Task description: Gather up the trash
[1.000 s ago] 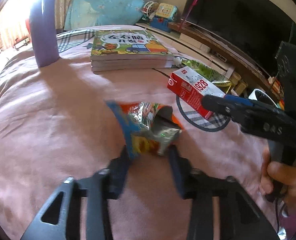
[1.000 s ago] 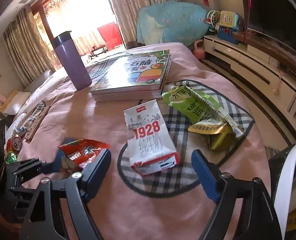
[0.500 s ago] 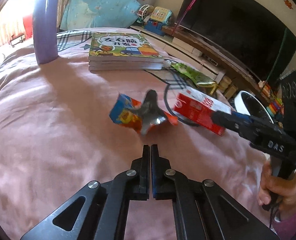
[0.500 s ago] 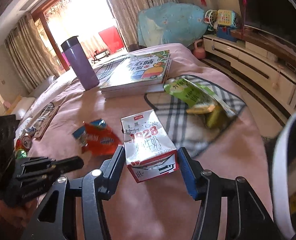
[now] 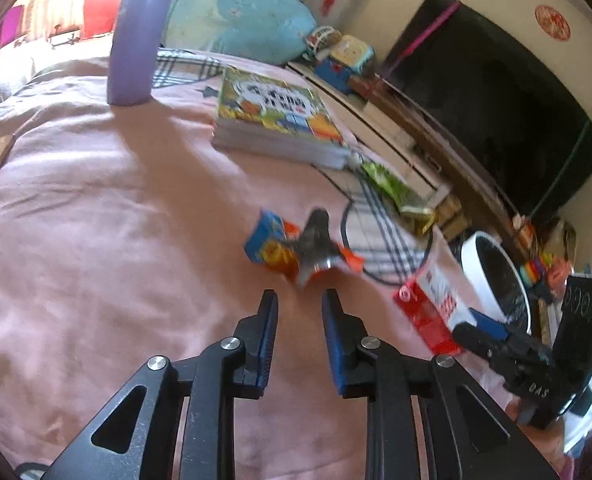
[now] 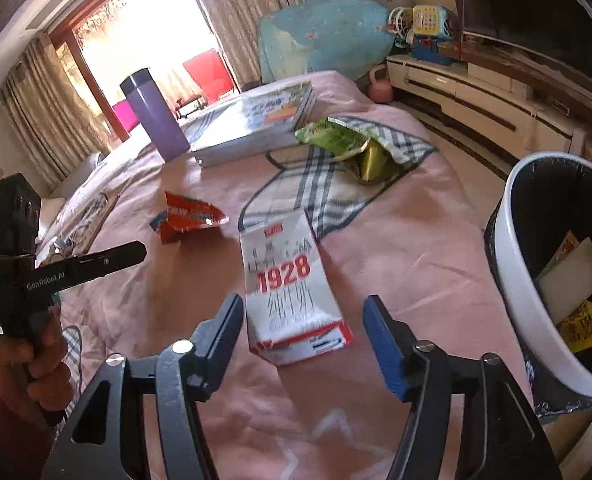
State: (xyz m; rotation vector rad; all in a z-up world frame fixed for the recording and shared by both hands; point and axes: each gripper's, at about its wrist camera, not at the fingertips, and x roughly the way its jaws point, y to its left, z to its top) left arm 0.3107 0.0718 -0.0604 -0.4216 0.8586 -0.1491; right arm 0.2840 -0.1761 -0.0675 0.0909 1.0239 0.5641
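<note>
Three pieces of trash remain on the pink bed (image 6: 435,240): a red-and-white milk carton (image 6: 292,288) marked 1928, a crumpled orange-and-blue snack wrapper (image 5: 292,246), and a green snack bag (image 6: 335,140) lying on a plaid mat (image 6: 315,188) further back. A white-rimmed bin (image 6: 511,280) with a dark liner stands just beside the bed's edge and already holds a few scraps, so collection is judged partly done, with these three items left.

Right tool (image 6: 303,328): its jaws have just been widening and now stand apart on either side of the carton's near end. A visible gap separates each blue pad from the carton, which lies flat on the bed, ungripped.

Left tool (image 5: 297,320): its jaws have just been parting from a closed position and stand narrowly apart with nothing between them. The wrapper lies just beyond the tips, apparently untouched.

Background, not trash: a stack of picture books (image 5: 280,120) and a purple flask (image 6: 156,120) stand well apart from the tools. A hand (image 6: 32,360) grips the left tool's handle.
</note>
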